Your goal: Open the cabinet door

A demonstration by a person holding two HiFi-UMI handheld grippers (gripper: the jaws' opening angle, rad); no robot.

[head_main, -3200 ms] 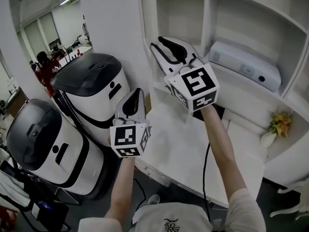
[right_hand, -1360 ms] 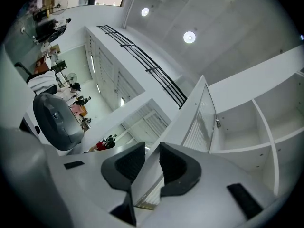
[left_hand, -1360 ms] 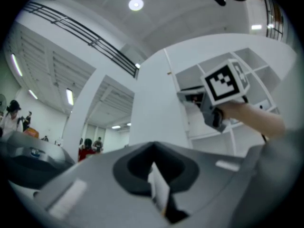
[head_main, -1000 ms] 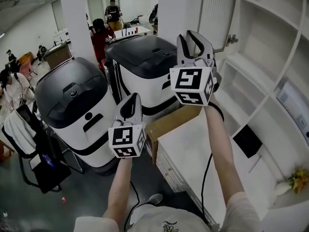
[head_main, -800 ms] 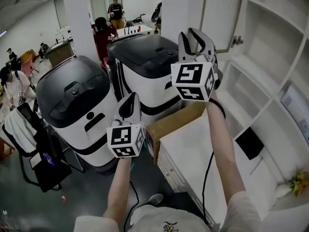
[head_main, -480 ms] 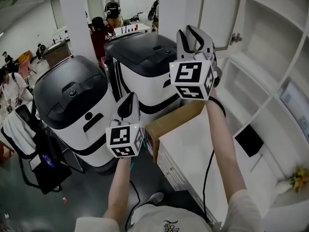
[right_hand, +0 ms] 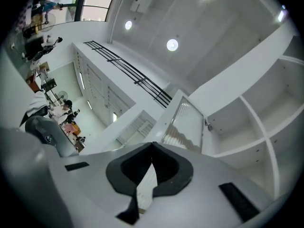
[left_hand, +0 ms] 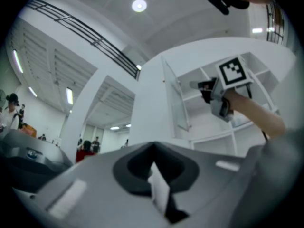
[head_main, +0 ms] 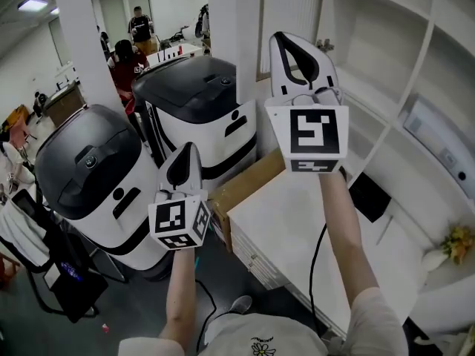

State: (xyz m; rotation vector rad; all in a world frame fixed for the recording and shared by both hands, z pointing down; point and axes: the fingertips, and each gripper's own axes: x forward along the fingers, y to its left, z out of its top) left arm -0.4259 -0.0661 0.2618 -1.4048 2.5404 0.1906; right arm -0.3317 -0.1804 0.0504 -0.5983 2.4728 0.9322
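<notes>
Cabinet door (head_main: 293, 10) knob (head_main: 324, 47) lies ahead; right gripper (head_main: 288, 39), jaws just closed on nothing, must reopen to clamp it squarely.

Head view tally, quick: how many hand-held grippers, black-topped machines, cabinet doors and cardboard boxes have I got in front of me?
hand-held grippers: 2
machines: 2
cabinet door: 1
cardboard box: 1
Total: 6

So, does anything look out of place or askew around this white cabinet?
Nothing damaged or spilled. The only oddity is a brown cardboard box tucked into the gap between the white desk and the black-topped white machine. The ribbed-glass cabinet door stands open.
</notes>
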